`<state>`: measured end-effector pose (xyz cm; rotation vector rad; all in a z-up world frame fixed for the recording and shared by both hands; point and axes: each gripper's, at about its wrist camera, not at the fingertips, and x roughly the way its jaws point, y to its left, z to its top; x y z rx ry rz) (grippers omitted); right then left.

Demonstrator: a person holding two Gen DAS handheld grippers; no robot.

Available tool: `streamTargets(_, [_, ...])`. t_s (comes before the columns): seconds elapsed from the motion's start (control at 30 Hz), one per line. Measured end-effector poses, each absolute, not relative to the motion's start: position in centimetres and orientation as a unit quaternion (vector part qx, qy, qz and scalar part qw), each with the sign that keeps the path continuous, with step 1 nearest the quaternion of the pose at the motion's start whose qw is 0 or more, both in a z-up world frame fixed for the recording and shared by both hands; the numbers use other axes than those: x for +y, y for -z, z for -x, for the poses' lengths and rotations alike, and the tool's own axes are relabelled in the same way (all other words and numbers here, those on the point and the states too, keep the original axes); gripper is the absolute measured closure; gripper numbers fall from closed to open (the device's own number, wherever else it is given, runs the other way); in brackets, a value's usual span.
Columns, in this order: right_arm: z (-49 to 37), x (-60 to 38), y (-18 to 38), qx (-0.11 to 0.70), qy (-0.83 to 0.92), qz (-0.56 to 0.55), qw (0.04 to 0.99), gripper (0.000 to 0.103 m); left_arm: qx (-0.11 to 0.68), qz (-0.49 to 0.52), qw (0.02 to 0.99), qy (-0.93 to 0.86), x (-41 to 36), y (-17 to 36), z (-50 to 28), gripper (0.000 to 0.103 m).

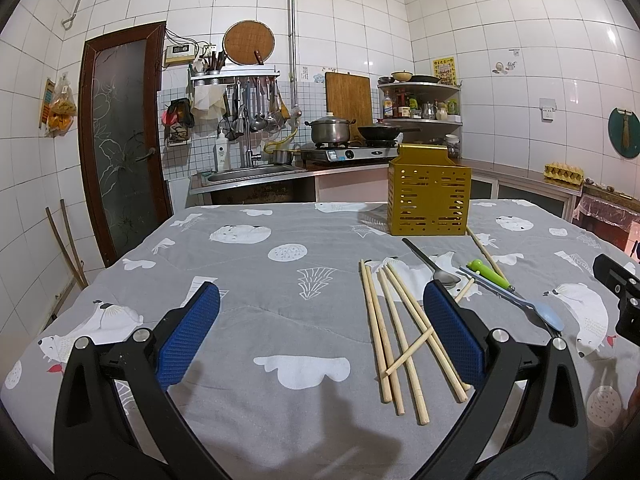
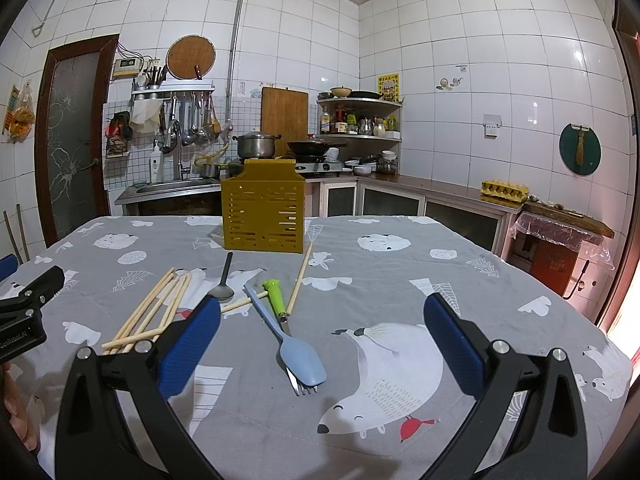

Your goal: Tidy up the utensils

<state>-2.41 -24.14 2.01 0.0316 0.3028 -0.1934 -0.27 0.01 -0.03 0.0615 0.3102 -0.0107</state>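
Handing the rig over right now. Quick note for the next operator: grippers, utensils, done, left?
Left gripper: open, empty, above the cloth beside the chopsticks.
Right gripper: open, empty, above the blue spoon.
On the table: chopstick pile, one stray chopstick near the yellow utensil holder, metal spoon, green-handled fork lying under the blue spoon.
Done: no utensil seen in the holder.
Left: everything goes in the holder.

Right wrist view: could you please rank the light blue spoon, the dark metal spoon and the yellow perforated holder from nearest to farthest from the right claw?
1. Light blue spoon: nearest the right claw, bowl lying between its fingers.
2. Dark metal spoon: farther back, left of centre.
3. Yellow perforated holder: farthest, upright at the table's far edge.
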Motion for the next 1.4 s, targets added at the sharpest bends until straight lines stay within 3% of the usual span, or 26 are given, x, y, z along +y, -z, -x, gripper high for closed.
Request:
streamTargets(0.93, [2.1,-24.5,-1.5,0.160,0.095,-0.017,0.982,0.004,0.159,-0.033,0.987,0.010,0.1,0.1,0.0,0.005])
streamTargets(1.4, [-1.7,-24.5,-3.2,0.200,0.074,-0.020,0.977,0.004,0.216,-0.042,0.975,0.004,0.6,-3.0,-5.9,0.005])
